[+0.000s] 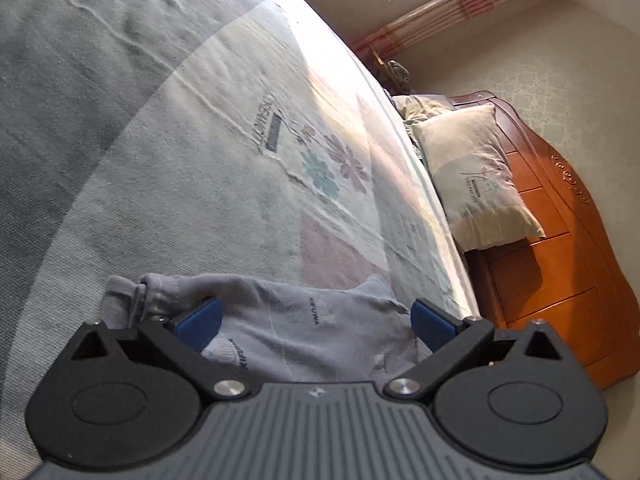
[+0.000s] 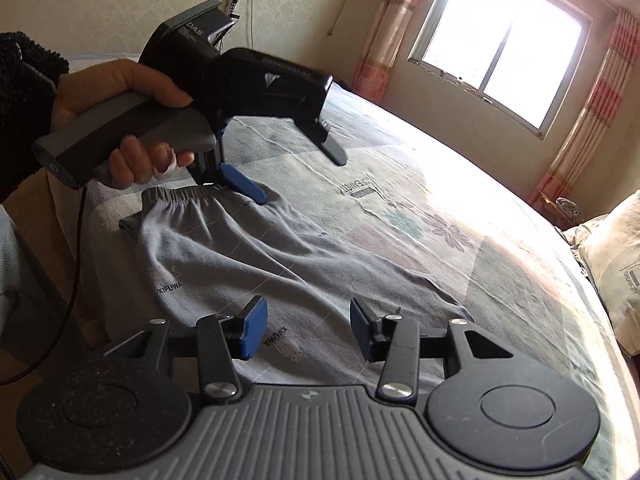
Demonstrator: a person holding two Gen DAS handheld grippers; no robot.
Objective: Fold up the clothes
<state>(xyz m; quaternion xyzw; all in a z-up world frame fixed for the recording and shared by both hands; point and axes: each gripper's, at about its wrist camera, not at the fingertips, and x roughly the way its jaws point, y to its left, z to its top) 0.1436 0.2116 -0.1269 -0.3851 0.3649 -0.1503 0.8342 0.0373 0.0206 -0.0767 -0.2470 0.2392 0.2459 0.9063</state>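
I see a pillow point(image 1: 472, 176) at three o'clock against the wooden headboard point(image 1: 560, 264), and a window point(image 2: 504, 52) at one o'clock.

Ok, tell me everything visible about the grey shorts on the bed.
The grey shorts look like soft cotton knit with a gathered elastic waistband, faint thin grid lines and small dark XIFUWA prints. They lie spread, slightly rumpled, not yet folded, on the patterned bedsheet. The left gripper is open at the waistband, its lower finger on or just above the cloth. The right gripper is open over the hem end.

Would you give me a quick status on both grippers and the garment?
Left gripper open over the waistband. Right gripper open, holding nothing. Grey pants spread on the bed, unfolded. Nothing in the way.
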